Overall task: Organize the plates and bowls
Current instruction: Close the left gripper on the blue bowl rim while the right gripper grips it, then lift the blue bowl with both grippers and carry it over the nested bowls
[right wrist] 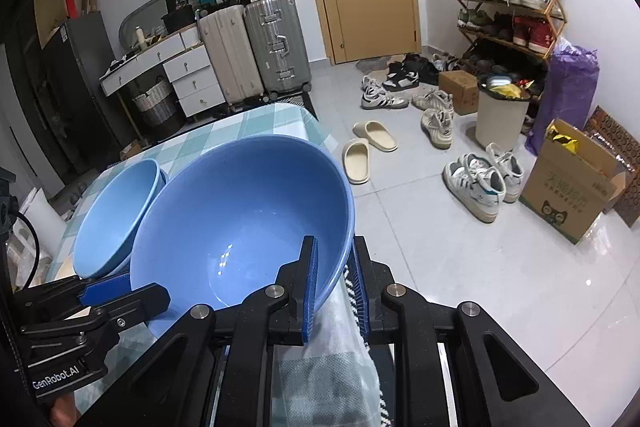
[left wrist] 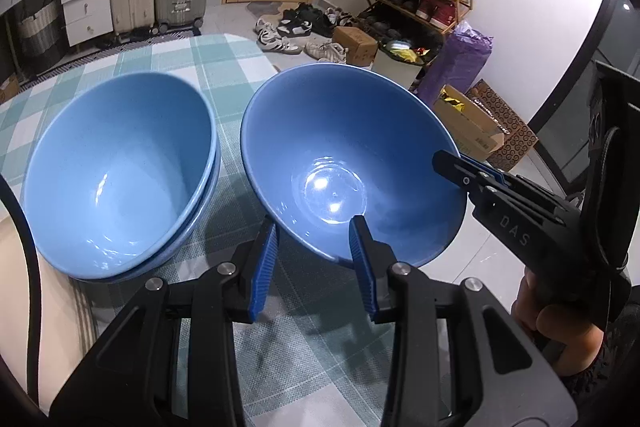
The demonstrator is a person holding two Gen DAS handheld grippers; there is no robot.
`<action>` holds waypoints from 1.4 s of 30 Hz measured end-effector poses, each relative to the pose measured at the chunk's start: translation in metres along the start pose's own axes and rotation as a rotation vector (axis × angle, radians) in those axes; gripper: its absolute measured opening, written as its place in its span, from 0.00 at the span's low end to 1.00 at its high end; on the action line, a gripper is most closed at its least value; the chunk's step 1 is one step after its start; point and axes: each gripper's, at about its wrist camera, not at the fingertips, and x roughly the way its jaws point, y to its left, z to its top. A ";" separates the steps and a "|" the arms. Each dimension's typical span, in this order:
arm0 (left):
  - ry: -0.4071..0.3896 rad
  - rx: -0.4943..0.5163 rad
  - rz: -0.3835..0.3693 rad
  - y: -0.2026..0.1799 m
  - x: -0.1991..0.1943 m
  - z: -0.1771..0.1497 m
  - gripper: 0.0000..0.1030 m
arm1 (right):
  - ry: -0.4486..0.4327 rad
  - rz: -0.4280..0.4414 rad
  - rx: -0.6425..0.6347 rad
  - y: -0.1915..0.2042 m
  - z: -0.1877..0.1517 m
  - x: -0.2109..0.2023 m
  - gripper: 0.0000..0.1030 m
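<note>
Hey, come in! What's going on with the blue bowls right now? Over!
Right gripper shut on single blue bowl rim. Left gripper straddles its near rim. Stacked bowls wait beside it on checked tablecloth. Nothing in the way.

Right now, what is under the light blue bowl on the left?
Another light blue bowl sits nested beneath the top bowl; only its rim edge shows. Below them lies the checked tablecloth. Whether more bowls are stacked underneath is hidden.

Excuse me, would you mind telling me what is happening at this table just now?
A person is sorting blue bowls on a checked tablecloth. The right gripper is shut on one rim of the darker bowl, and the left gripper straddles its near rim. A stack of lighter bowls sits beside it.
</note>
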 end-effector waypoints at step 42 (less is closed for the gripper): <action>-0.156 -0.025 -0.056 0.005 -0.135 0.005 0.32 | -0.160 -0.030 -0.063 0.066 0.032 -0.094 0.17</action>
